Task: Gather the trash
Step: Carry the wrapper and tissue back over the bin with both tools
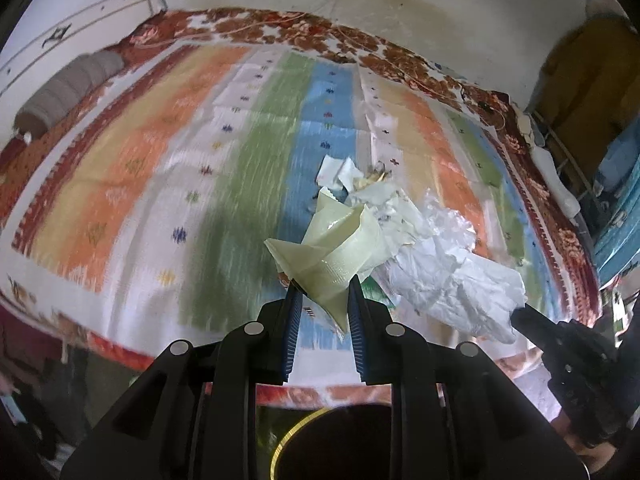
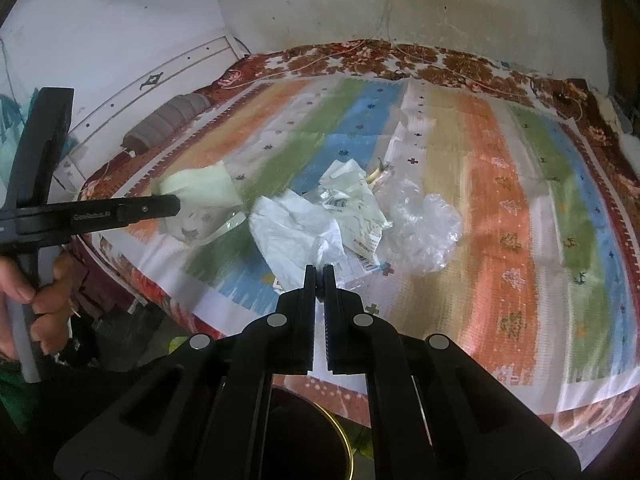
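Left gripper (image 1: 322, 286) clamped on pale green wrapper (image 1: 340, 248); right gripper (image 2: 319, 270) pinched white paper (image 2: 296, 236). Mid-pickup off bed (image 2: 500, 220). Next: carry both to bin (image 2: 316, 440) below

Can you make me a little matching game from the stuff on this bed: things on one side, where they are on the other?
Things:
1. pale green wrapper
2. white paper
3. clear plastic bag
4. grey bolster

Places:
A. loose on the striped sheet
B. at the bed's far left edge
C. in the left gripper
D. in the right gripper

Pairs: 1-C, 2-D, 3-A, 4-B
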Motion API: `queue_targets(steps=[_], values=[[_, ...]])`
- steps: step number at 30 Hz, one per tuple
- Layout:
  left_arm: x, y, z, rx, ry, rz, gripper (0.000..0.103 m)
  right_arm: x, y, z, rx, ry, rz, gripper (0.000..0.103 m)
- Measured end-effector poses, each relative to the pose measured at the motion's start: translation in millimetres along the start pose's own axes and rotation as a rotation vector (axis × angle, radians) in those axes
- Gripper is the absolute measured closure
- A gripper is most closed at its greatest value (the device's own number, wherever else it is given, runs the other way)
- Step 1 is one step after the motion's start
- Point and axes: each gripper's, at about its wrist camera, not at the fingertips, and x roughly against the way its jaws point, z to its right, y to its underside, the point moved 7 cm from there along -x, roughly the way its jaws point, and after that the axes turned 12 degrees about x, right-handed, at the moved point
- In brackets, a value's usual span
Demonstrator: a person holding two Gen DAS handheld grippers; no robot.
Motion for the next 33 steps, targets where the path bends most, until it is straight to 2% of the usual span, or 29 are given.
queue_targets(steps=[7,12,18,24,29,33], values=[[26,20,6,-0.028,0.025,0.016,0.081,39,7,-18,0.035,0.019,0.058,0.1],[47,38,9,-0.013,0.081,0.024,0.081,59,23,-26,0.017,0.024,0.062,0.1],[62,59,8,-0.02,0.103,0.046,0.081,83,39,-45,0.031,0.027,0.089,0.1],[69,79,10,-0.039,0.108,0.057,0.081,95,62,-56,0.027,0.024,0.076,0.1],[79,89,9,-0.033,0.103,0.1,0.081,100,79,-65,0.036,0.029,0.063,0.1],[78,98,7,-0.029,0.114,0.077,0.081,102,91,-69,0.032,0.03,0.051,0.1]])
